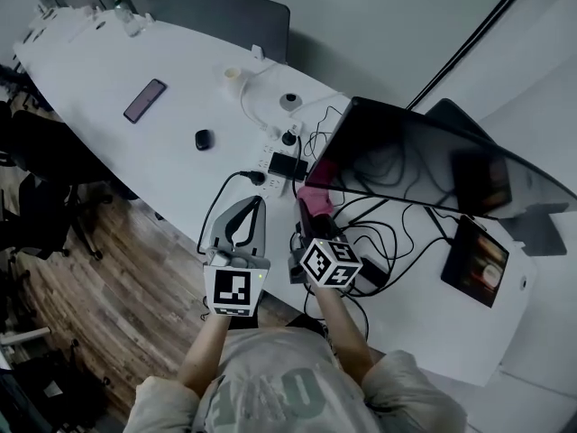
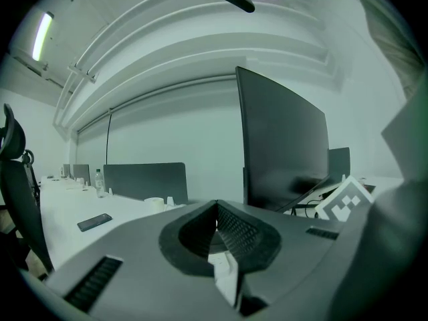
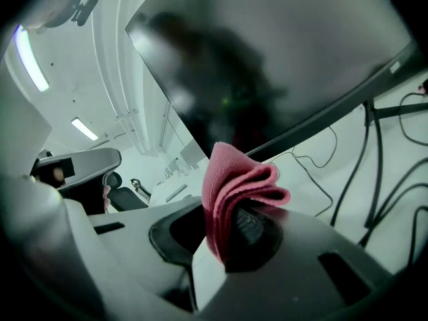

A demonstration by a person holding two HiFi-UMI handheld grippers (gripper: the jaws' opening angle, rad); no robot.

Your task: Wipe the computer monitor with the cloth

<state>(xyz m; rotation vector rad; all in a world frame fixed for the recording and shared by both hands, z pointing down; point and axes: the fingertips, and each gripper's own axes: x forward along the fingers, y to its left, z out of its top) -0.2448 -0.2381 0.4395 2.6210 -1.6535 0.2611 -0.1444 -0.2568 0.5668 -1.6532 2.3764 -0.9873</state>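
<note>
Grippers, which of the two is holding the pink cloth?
The right gripper: its jaws are shut on the folded pink cloth, near the computer monitor's lower edge. The left gripper's jaws are together with nothing between them.

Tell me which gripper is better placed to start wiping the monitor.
Right. The right gripper is shut on the pink cloth and sits just below the monitor, at its lower edge, facing the screen. The left gripper is shut, holds nothing, and sits farther from the screen.
</note>
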